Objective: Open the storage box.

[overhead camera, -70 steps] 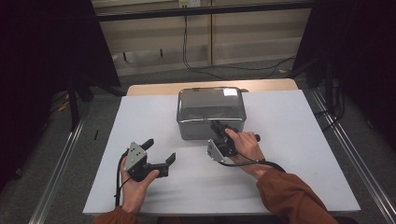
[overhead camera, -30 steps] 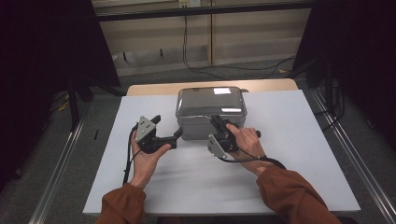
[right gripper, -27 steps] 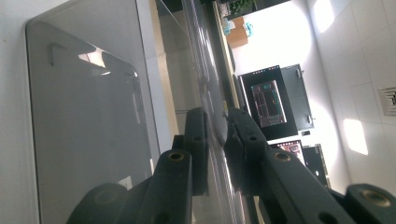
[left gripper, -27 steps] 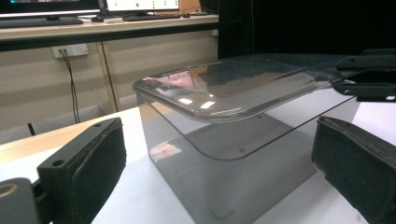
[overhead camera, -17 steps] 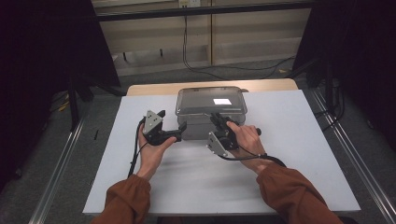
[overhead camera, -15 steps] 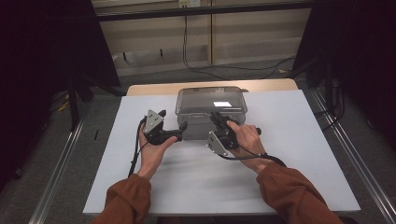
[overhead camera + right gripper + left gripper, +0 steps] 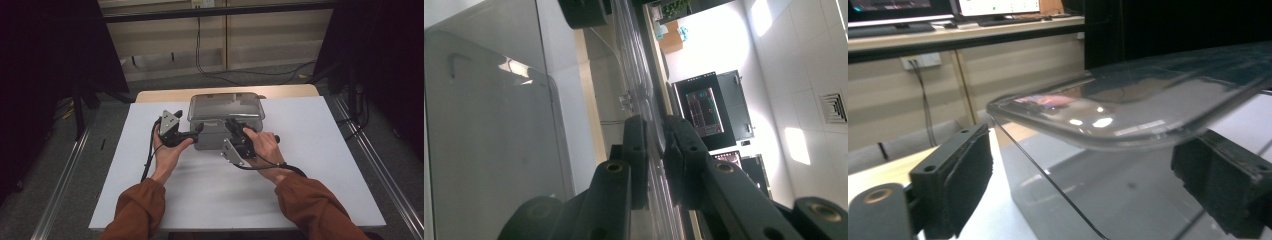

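Claws (image 7: 199, 131) (image 7: 231, 124), two; box (image 7: 226, 106), one

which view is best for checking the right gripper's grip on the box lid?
Right gripper view: the right gripper has its fingers pinched on the clear lid's edge, seen edge-on. The high view shows the lid whole on the box, but a hand hides contact. The left gripper view shows the lid's underside.

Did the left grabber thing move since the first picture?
Yes. The left gripper has gone forward and to the right across the white table, from open table space up to the clear box.
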{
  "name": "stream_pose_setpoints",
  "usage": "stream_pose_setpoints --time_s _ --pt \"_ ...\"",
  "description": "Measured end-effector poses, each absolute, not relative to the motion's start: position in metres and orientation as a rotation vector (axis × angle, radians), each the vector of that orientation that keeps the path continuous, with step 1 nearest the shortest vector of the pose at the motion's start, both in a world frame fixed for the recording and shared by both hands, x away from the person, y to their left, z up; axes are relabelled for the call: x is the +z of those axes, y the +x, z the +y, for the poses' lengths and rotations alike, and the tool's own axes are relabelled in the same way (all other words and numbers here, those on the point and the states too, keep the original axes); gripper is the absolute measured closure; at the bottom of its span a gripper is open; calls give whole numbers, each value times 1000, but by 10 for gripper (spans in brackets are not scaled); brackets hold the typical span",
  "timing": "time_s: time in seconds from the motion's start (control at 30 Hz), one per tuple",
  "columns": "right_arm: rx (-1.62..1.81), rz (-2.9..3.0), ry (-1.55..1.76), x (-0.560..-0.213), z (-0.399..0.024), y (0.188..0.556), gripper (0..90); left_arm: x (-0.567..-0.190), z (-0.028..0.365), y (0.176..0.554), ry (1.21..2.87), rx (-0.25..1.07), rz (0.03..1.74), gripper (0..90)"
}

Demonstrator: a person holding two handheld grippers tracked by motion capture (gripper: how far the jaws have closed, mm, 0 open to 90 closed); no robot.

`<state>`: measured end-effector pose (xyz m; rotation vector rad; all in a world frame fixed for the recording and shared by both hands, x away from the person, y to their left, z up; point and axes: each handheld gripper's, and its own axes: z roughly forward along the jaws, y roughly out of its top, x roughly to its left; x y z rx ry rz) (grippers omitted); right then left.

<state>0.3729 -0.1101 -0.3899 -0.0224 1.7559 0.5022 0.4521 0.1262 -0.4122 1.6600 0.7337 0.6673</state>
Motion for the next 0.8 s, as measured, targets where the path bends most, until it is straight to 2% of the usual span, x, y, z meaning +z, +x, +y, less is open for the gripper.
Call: stream_pose_setpoints --time_s 0.1,0.2,0.5,0.6,0.73,0.8 --pt "498 1757 -34 -390 -110 373 792 -410 127 451 1634 714 731 105" --pt "500 1757 -35 -390 -111 373 791 -410 128 453 1631 683 740 108" --pt "503 1764 -35 -392 -109 373 787 -411 122 459 1668 698 695 133" --pt "508 1769 -25 -392 -110 373 779 -410 119 460 1699 699 644 195" --pt "508 1766 -32 -393 -110 373 774 -410 117 461 1697 705 636 200" --pt "511 1771 -28 -393 -111 373 766 -411 116 461 1691 716 631 243"
